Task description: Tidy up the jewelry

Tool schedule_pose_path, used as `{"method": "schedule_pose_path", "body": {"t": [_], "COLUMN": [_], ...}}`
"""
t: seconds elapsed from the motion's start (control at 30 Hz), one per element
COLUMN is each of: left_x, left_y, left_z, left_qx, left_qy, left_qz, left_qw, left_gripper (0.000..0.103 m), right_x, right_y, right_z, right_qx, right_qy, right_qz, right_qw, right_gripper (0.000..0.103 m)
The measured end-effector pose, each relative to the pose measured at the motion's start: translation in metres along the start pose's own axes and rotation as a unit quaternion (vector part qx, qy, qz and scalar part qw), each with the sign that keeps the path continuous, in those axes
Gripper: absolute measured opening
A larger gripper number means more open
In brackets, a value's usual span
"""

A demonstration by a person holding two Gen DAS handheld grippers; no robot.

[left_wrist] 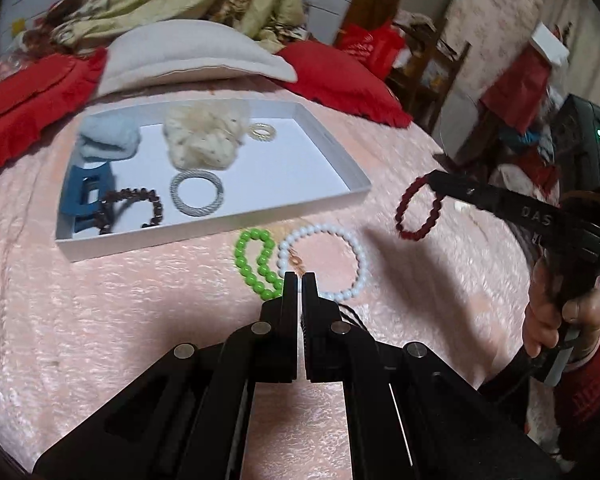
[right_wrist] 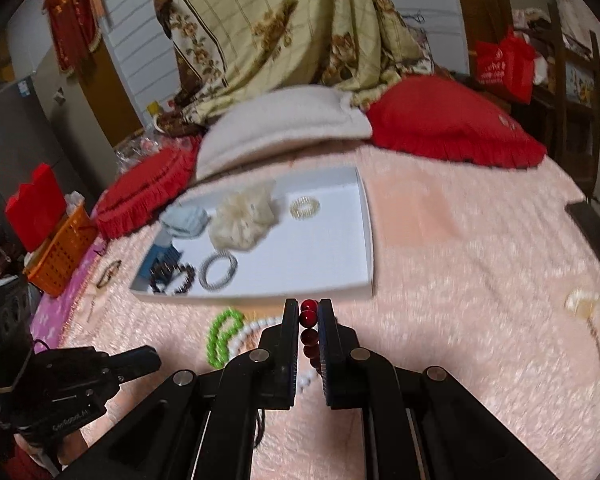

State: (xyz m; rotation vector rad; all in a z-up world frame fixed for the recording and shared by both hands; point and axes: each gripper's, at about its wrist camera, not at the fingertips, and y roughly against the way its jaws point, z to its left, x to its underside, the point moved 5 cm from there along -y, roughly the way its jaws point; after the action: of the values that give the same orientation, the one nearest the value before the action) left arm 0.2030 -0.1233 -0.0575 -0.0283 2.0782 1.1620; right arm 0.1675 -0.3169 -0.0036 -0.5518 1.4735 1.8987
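A white tray (left_wrist: pixel 332 152) on the pink bedspread holds a blue claw clip (left_wrist: pixel 85 196), a dark bead bracelet (left_wrist: pixel 138 210), a silver hair tie (left_wrist: pixel 197 193), a cream scrunchie (left_wrist: pixel 204 136), a light blue scrunchie (left_wrist: pixel 108 136) and a small coil tie (left_wrist: pixel 262 132). A green bead bracelet (left_wrist: pixel 256 262) and a white bead bracelet (left_wrist: pixel 324 260) lie in front of the tray. My right gripper (right_wrist: pixel 309 306) is shut on a dark red bead bracelet (left_wrist: pixel 418 210) and holds it above the bedspread, right of the tray. My left gripper (left_wrist: pixel 299 278) is shut and empty, over the white bracelet's near edge.
A white pillow (left_wrist: pixel 188 54) and red cushions (left_wrist: pixel 340 76) lie behind the tray. An orange basket (right_wrist: pixel 62 254) stands off the bed's left side. A hair ornament (right_wrist: pixel 582 304) lies on the bedspread at the right, another accessory (right_wrist: pixel 110 272) left of the tray.
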Motion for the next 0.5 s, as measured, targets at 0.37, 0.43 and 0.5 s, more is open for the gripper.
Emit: {"method": "schedule_pose_path", "body": {"t": [0.37, 0.43, 0.5], "left_x": [0.019, 0.014, 0.009], "left_y": [0.013, 0.027, 0.042], "left_z": [0.065, 0.100, 0.140], "left_qx": [-0.102, -0.136, -0.181], "left_qy": [0.074, 0.112, 0.139], "left_qz": [0.013, 0.001, -0.010], "left_qw": [0.9919, 0.9844, 0.9735], "left_gripper": [0.003, 0.005, 0.013], "right_x": [0.009, 0.012, 0.013], "right_y": [-0.006, -0.007, -0.008], "right_z": [-0.006, -0.010, -0.013], "right_qx": [-0.031, -0.034, -0.037], "right_qy": [0.000, -0.004, -0.010], "right_qz": [0.013, 0.018, 0.019], "right_qw": [0.999, 0.999, 0.999], "right_gripper": [0.009, 0.009, 0.009]}}
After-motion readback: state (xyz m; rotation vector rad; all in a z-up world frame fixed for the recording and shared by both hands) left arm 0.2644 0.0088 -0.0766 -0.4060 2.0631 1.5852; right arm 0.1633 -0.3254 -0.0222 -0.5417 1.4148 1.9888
